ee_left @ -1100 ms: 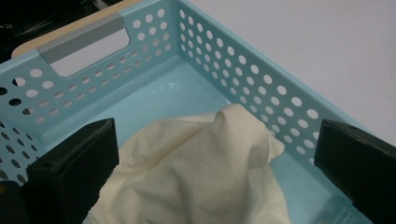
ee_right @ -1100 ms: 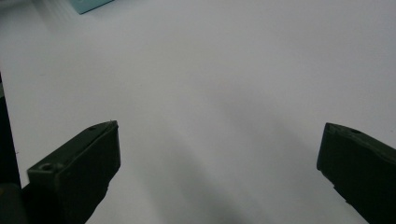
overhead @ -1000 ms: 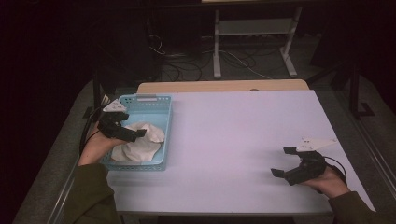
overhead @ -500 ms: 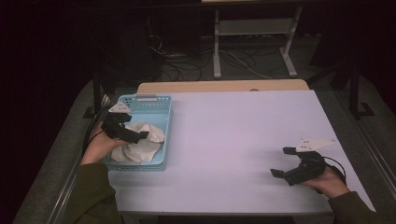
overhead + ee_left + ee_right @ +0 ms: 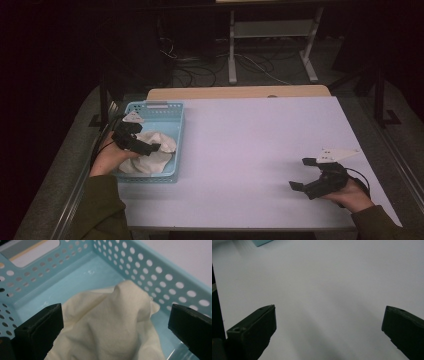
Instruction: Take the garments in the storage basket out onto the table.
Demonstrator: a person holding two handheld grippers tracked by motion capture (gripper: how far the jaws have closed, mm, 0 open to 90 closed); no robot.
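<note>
A crumpled cream cloth (image 5: 150, 152) (image 5: 112, 322) lies in a light blue perforated basket (image 5: 172, 120) (image 5: 155, 272) at the table's left edge. My left gripper (image 5: 142, 145) (image 5: 115, 327) hovers over the basket, open, its jaws spread wide to either side of the cloth's raised fold. My right gripper (image 5: 302, 174) (image 5: 328, 330) rests low over the white tabletop near the front right, open with nothing between its jaws.
The white table (image 5: 260, 150) stretches between the two hands. A corner of the blue basket (image 5: 262, 242) shows far off in the right gripper view. Beyond the table's far edge stand a metal frame (image 5: 272, 45) and cables on a dark floor.
The left gripper has edged slightly lower and toward the cloth in the basket. The right gripper has stayed where it was.
</note>
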